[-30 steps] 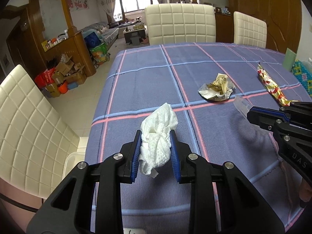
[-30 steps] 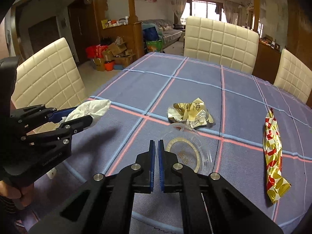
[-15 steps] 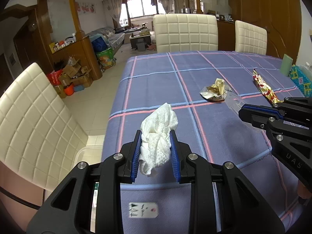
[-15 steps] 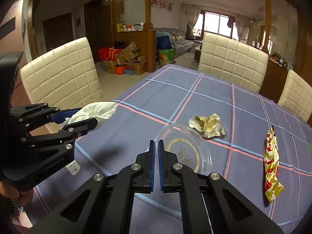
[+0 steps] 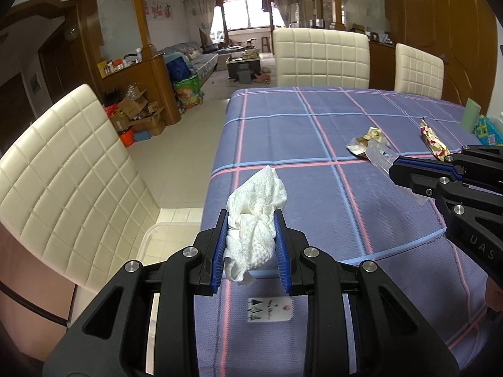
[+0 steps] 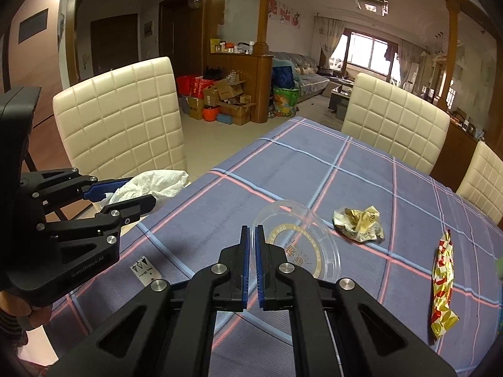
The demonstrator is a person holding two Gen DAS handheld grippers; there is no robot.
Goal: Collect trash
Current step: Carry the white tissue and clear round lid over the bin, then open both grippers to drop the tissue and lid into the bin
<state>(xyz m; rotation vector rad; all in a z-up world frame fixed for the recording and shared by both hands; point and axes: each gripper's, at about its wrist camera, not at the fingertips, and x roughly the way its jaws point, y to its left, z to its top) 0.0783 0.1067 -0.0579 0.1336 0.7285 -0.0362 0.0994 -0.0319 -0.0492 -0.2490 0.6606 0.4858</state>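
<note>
left jaws part-open, clamped on tissue (image 5: pixel 254 220); right jaws pinched on lid (image 6: pixel 298 248) rim. wrapper (image 6: pixel 358 223) at 1 o'clock, nearer right.

table (image 6: pixel 283 169): near and left stretch bare, room to pass
right side: crumpled wrapper (image 6: pixel 358 223) and long foil wrapper (image 6: pixel 443 282) lie in the way
left edge: chair (image 5: pixel 63 182) close beside, floor open beyond
</note>
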